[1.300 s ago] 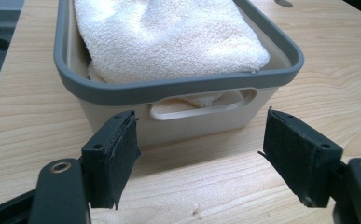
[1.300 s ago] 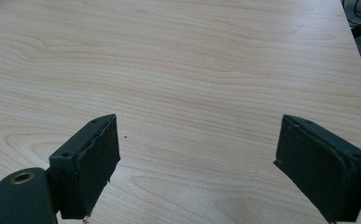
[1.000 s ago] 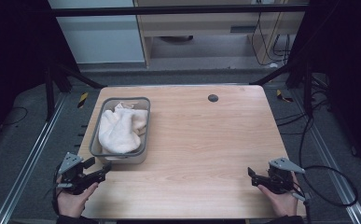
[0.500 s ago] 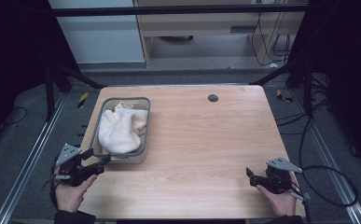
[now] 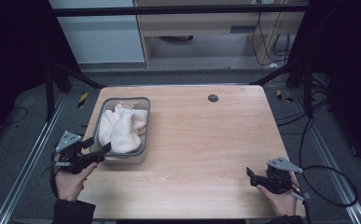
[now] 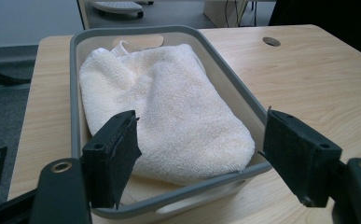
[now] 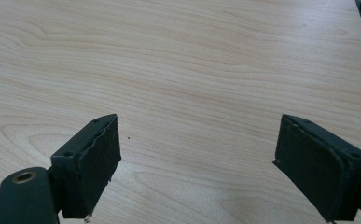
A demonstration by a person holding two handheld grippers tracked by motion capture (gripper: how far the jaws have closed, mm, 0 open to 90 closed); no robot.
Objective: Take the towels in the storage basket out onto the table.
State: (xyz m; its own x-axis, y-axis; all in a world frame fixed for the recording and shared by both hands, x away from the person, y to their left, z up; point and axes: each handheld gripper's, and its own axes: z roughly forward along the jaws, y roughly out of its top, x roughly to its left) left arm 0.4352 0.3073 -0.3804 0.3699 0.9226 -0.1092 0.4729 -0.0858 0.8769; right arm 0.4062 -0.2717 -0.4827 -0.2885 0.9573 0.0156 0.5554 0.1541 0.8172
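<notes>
Honestly, both grippers, left (image 6: 199,158) and right (image 7: 213,168), wide open and empty, towel (image 6: 164,105) partly hidden by bin (image 6: 75,93) wall.

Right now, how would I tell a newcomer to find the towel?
Start at the wooden table and go to its left side, where a grey bin sits. The towel lies bunched inside it: cream, fluffy terry cloth, the one soft thing there, just beyond the open left gripper.

Bin (image 5: 145,122) sits on table (image 5: 206,154), left half; towel (image 5: 122,130) lies inside it. Cable hole (image 5: 212,98) near far edge, right of bin. Left gripper (image 5: 96,154) at bin's near-left corner (jaws spread), right gripper (image 5: 253,176) by near-right corner w/ bare wood ahead
</notes>
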